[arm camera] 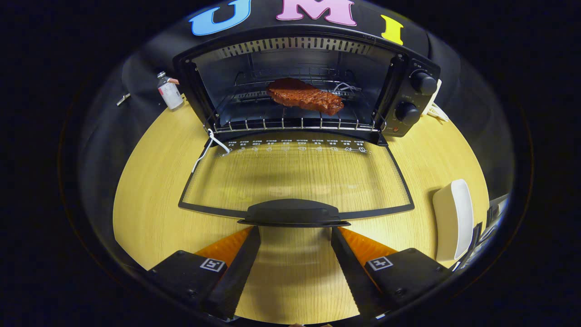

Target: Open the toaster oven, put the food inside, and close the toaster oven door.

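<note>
The black toaster oven (411, 97) stands at the back of the wooden table with its glass door (295, 175) folded flat down toward me. A reddish-brown slab of meat (305, 97) lies on the wire rack (290, 121) inside the oven. The door's black handle (294, 212) sits just ahead of my fingertips. My gripper (295, 232) is open, its two black fingers spread about as wide as the handle, with only bare table between them and nothing held.
A white dish (451, 218) rests on the table to the right of the door. A small bottle (169, 91) stands left of the oven, and a white cord (209, 144) hangs by the door's left hinge. The oven's knobs (423, 82) face front on its right.
</note>
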`<action>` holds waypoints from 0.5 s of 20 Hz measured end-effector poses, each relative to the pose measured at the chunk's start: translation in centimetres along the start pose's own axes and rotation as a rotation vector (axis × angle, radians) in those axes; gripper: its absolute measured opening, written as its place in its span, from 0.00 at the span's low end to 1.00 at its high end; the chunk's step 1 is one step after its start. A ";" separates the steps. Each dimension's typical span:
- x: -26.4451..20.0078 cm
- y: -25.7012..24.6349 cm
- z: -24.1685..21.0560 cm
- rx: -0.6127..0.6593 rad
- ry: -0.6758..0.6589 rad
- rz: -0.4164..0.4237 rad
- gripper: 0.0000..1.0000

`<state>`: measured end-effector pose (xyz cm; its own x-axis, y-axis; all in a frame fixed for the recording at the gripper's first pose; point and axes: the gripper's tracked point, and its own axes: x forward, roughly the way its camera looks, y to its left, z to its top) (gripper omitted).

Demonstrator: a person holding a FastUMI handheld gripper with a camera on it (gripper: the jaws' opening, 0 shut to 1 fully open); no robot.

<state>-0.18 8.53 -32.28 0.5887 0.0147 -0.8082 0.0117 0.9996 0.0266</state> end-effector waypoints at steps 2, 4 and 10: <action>-0.5 0.1 0.3 0.016 -0.013 0.003 0.97; -1.4 0.1 0.6 -0.001 -0.038 0.005 0.97; -4.5 0.1 1.9 -0.041 -0.132 0.025 0.97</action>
<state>-1.34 8.54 -27.53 0.6899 0.0393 -0.7228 -0.0358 0.9992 0.0201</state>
